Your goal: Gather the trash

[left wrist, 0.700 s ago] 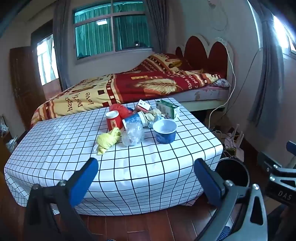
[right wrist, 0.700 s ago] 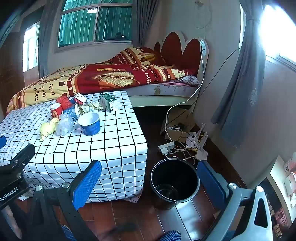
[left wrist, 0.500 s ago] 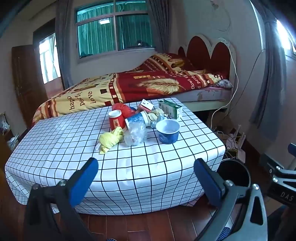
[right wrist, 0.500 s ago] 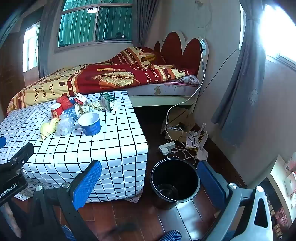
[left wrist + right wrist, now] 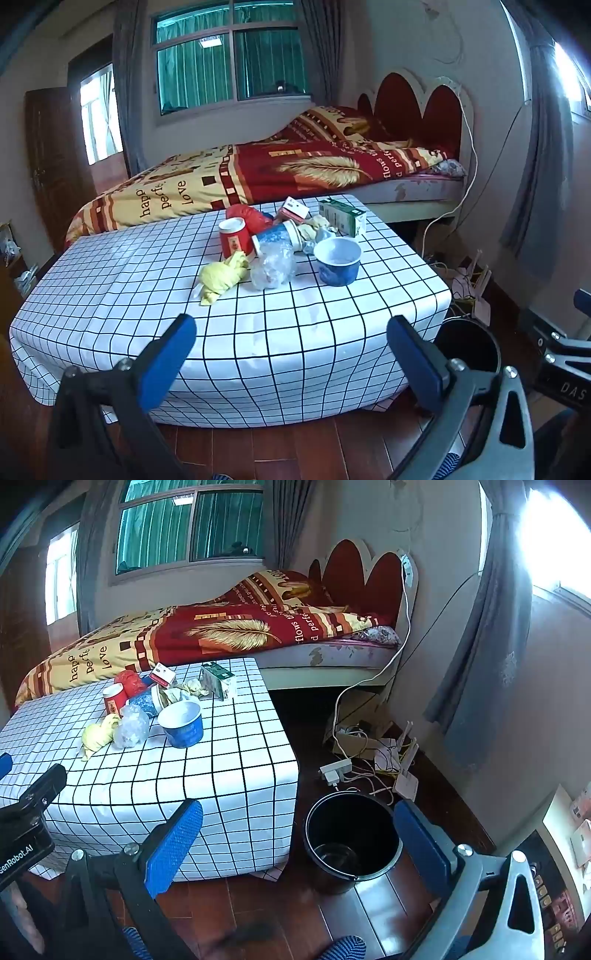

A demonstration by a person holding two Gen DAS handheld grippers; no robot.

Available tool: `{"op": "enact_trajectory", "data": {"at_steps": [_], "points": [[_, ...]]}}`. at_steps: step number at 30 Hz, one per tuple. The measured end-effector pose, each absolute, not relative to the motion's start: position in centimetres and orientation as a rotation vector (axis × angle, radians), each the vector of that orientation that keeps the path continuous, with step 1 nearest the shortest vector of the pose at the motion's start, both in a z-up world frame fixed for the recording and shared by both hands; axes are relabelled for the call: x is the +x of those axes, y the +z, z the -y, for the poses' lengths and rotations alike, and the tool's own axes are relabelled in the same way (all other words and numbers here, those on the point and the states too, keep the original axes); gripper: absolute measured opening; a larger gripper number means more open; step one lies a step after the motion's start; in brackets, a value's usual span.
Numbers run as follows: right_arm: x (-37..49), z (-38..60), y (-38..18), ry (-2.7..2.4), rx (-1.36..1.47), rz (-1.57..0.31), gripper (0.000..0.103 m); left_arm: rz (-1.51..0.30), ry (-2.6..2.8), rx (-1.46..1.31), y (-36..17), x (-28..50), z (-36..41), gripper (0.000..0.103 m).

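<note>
Trash lies clustered on a low table under a white cloth with a black grid [image 5: 314, 332], toward the table's far side near the bed with the red and yellow quilt [image 5: 258, 173]. Nearest the front of the heap sit a crumpled yellow wrapper [image 5: 221, 275], a crumpled clear plastic bag [image 5: 273, 267] just beside it, and an upright blue paper bowl with a white inside [image 5: 338, 260]. Behind these stand a red paper cup [image 5: 233, 238], upright, and a blue and white cup lying on its side [image 5: 277, 236], touching the plastic bag. Farther back are a red plastic bag [image 5: 251, 218], a small red and white box [image 5: 293, 210] and a green and white carton [image 5: 343, 218] lying flat, with some crumpled pale paper [image 5: 192, 688] between them.

On the wooden floor just beside the table's corner stands a round black bin [image 5: 351, 834]; something glassy shows at its bottom, too dim to tell what.

Left gripper [image 5: 291, 354] hovers in front of the table's near edge, blue pads spread wide, holding nothing. Right gripper [image 5: 299, 842] hangs above the floor beside the table, its pads equally wide apart and empty, with the bin between them in the right wrist view.
</note>
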State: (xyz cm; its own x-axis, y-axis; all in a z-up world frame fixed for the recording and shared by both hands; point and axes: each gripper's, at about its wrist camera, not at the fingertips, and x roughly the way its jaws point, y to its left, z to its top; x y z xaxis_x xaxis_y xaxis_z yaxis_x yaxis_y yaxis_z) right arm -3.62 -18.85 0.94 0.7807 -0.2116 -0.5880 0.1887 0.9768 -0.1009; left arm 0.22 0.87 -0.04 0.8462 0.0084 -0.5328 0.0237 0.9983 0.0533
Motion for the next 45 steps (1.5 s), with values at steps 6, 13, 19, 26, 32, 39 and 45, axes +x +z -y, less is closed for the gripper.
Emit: {"op": "enact_trajectory", "data": {"at_steps": [6, 13, 19, 26, 32, 39, 45], "points": [[-3.7, 18.9, 1.0, -0.216, -0.036, -0.642, 0.103, -0.561, -0.010, 0.057, 0.0, 0.2, -1.0, 0.103], [-3.9, 19.0, 1.1, -0.219, -0.033, -0.644, 0.103, -0.560, -0.011, 0.057, -0.1, 0.1, -1.1, 0.103], [-4.1, 19.2, 1.1, -0.222, -0.030, -0.646, 0.103, -0.559, -0.010, 0.058, 0.0, 0.0, -1.0, 0.103], [-3.8, 19.1, 1.1, -0.221, -0.031, -0.649, 0.103, -0.558, -0.007, 0.057, 0.1, 0.1, -1.3, 0.103], [-3.9, 19.1, 1.1, -0.222, -0.030, -0.649, 0.103, -0.558, -0.010, 0.058, 0.0, 0.0, -1.0, 0.103], [-3.9, 19.1, 1.2, -0.223, -0.029, -0.647, 0.103, -0.560, -0.013, 0.058, 0.1, -0.2, -1.1, 0.103], [-3.9, 19.0, 1.3, -0.223, -0.028, -0.648, 0.103, -0.560, -0.012, 0.065, 0.2, 0.0, -0.6, 0.103]]}}
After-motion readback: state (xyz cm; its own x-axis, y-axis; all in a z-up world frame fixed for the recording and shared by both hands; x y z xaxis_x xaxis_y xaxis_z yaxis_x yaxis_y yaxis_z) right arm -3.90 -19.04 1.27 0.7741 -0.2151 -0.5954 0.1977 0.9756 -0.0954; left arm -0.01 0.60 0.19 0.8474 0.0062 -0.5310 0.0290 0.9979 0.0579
